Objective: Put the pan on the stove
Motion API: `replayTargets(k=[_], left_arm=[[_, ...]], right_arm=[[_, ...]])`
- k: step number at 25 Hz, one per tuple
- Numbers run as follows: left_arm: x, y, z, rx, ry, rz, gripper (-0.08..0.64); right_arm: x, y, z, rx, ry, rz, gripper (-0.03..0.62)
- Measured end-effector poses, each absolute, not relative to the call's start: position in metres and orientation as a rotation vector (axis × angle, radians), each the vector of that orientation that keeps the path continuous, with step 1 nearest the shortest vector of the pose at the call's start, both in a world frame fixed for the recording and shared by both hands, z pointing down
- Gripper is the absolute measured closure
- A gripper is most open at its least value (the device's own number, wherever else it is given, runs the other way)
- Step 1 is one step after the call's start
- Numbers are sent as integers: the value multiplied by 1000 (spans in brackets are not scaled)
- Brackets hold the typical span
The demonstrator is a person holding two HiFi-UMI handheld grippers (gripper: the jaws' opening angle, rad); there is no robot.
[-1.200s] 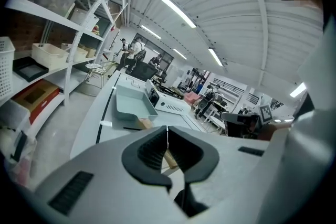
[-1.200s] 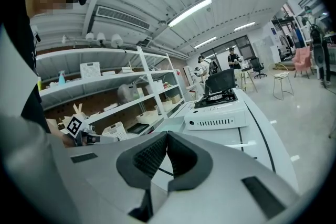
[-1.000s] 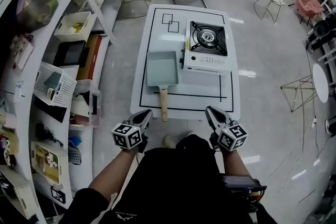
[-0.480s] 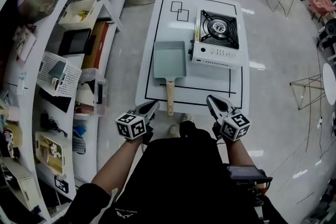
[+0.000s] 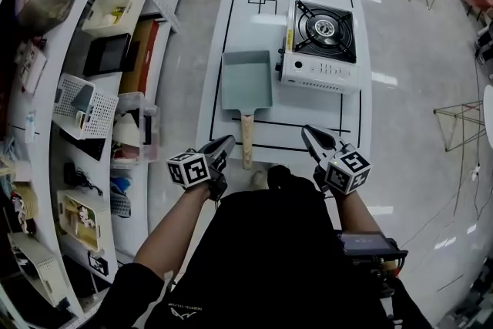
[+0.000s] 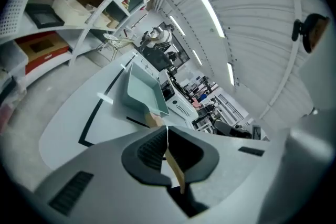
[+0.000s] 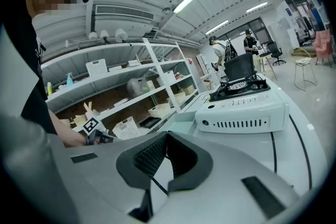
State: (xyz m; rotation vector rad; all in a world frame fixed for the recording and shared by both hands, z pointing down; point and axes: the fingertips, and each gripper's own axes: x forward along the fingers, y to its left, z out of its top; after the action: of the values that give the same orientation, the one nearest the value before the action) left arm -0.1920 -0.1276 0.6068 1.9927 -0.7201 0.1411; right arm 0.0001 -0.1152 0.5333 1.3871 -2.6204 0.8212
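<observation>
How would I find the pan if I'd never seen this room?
Look for the long white table with black lines, beside the shelves. The pan lies on it, just left of the white gas stove. It is the only pale blue-green rectangle, with a wooden handle pointing toward the person.

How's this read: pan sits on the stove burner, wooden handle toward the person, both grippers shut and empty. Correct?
No. The pan is not on the stove; it lies on the white table beside it, at the stove's left in the head view. The rest holds: wooden handle toward the person, left gripper and right gripper shut and empty.
</observation>
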Motion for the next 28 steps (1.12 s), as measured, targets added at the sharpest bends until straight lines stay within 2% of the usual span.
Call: replayTargets(k=[5,7,9,20,28], left_arm=[[-185,-134,612,1845,-605,68,529],[-181,-136,617,1793,-551,74,444],[-177,-137,620,1758,-494,89,419],[-145,-140,630,1686,-248,176,383],[-131,-139,633,1578,-97,162,383]], right_arm=[[-1,-121,540,1347,-2628,857,566],[0,-121,542,1336,-2624,871,566],[2,-119,545,1332,-2619,883,566],[16,-114,550,1376,-2570,938,566],[23,-116,552,1407,-2538,974,566]])
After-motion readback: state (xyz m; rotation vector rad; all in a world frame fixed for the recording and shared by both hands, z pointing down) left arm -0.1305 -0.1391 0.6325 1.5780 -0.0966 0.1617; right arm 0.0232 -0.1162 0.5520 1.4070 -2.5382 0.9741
